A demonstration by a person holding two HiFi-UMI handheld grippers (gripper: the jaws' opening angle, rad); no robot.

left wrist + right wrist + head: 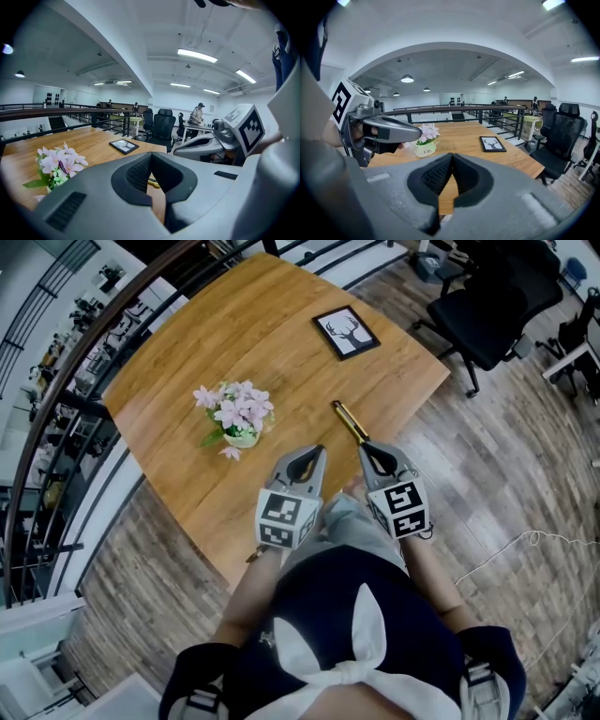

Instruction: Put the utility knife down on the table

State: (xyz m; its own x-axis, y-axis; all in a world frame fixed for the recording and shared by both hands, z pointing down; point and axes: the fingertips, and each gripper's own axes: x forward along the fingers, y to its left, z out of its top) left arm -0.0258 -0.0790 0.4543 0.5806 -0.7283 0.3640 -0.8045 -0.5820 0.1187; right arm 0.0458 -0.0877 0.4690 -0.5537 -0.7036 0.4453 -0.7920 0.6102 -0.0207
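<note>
The utility knife (351, 422), gold and black, lies flat on the wooden table (234, 324) near its front right edge. My right gripper (368, 446) hovers just behind the knife's near end, its jaws shut and nothing between them; the right gripper view shows the jaws (452, 154) closed together. My left gripper (317, 450) hangs beside it to the left, also shut and empty (151, 153). A sliver of the knife (154, 184) shows below the left jaws. Each gripper appears in the other's view: the right gripper (180, 150) and the left gripper (415, 134).
A small pot of pink flowers (238, 414) stands mid-table, left of the grippers. A black picture frame (346, 333) lies at the far right corner. A black office chair (487, 310) stands on the floor beyond the table. A railing (56, 399) runs along the left.
</note>
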